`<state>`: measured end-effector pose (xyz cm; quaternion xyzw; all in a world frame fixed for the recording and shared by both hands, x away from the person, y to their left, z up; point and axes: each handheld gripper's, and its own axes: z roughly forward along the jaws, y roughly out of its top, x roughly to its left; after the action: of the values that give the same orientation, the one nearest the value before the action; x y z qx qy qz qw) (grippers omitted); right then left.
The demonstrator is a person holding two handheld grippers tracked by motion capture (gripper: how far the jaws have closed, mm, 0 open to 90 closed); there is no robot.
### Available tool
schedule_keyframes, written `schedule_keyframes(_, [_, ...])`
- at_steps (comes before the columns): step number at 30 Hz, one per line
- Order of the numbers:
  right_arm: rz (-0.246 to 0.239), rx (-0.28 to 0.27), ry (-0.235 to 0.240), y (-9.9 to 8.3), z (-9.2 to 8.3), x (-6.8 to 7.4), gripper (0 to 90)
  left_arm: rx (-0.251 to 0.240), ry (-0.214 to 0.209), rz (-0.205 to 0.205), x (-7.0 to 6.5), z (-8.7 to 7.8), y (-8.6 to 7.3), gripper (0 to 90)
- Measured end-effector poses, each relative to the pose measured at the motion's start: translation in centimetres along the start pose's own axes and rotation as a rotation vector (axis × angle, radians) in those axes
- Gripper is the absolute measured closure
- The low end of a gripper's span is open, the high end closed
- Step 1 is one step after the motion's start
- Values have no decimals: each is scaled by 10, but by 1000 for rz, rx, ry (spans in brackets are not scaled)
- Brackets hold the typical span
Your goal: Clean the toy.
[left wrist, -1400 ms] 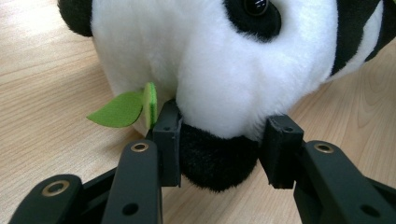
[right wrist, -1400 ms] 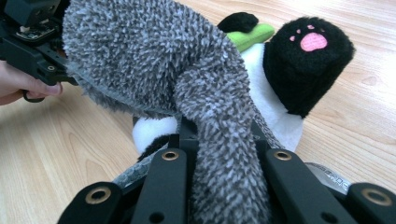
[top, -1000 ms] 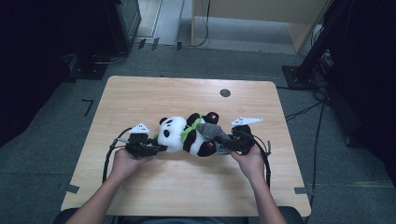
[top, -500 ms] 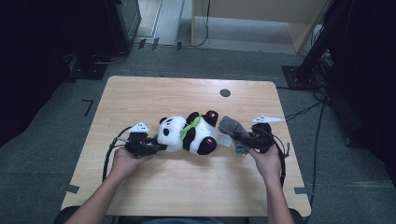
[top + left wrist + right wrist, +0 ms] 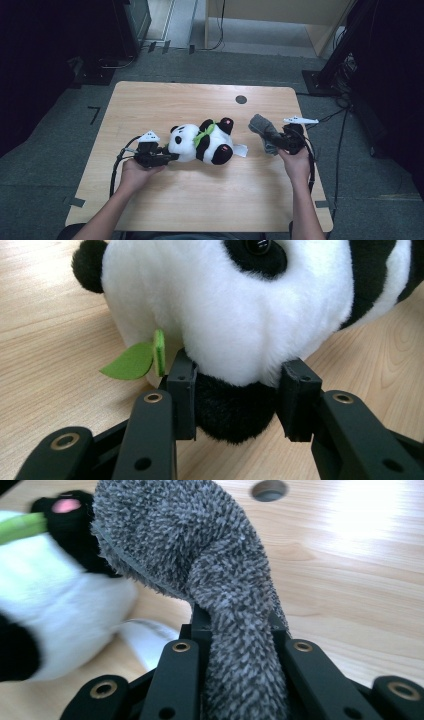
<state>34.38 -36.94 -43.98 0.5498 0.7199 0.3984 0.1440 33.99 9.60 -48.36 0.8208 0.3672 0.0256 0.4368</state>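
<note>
Wooden table (image 5: pixel 165 197): left tool (image 5: pixel 172 157) clamped on panda plush (image 5: pixel 202 144) ear; right tool (image 5: pixel 269 138) clamped on grey cloth (image 5: pixel 260 126).

The surface (image 5: pixel 165 100) is light wood with a small round hole (image 5: pixel 241 99) near its far edge. It stands on a grey carpet floor (image 5: pixel 60 165). Black cables (image 5: pixel 345 125) lie on the floor. Behind stands a pale wooden cabinet (image 5: pixel 280 20). The left side of the room is dark.
</note>
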Motion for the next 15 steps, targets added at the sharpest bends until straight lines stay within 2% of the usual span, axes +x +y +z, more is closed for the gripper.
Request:
schedule_keyframes(2, [-8, 21, -36, 0, 3, -6, 774, 0, 1, 7, 0, -1, -1, 593])
schedule_keyframes(3, [-8, 21, -36, 0, 3, -6, 774, 0, 1, 7, 0, -1, -1, 594])
schedule_keyframes(4, [-9, 40, -64, -1, 6, -13, 774, 0, 0, 5, 0, -1, -1, 593])
schedule_keyframes(5, [-9, 40, -64, -1, 6, -13, 774, -1, -3, 4, 1, -1, -1, 593])
schedule_keyframes(6, [16, 33, -59, -2, 10, -22, 774, -2, -9, 0, 1, 0, -1, 591])
schedule_keyframes(10, [55, 19, -48, -7, 18, -35, 774, -4, -10, -1, 2, 0, -2, 586])
schedule_keyframes(12, [61, 37, -57, -9, 25, -39, 773, -6, -11, 6, 2, 0, -2, 586])
schedule_keyframes(15, [44, 57, -87, -11, 32, -41, 768, -6, -10, 3, 2, 0, -2, 585])
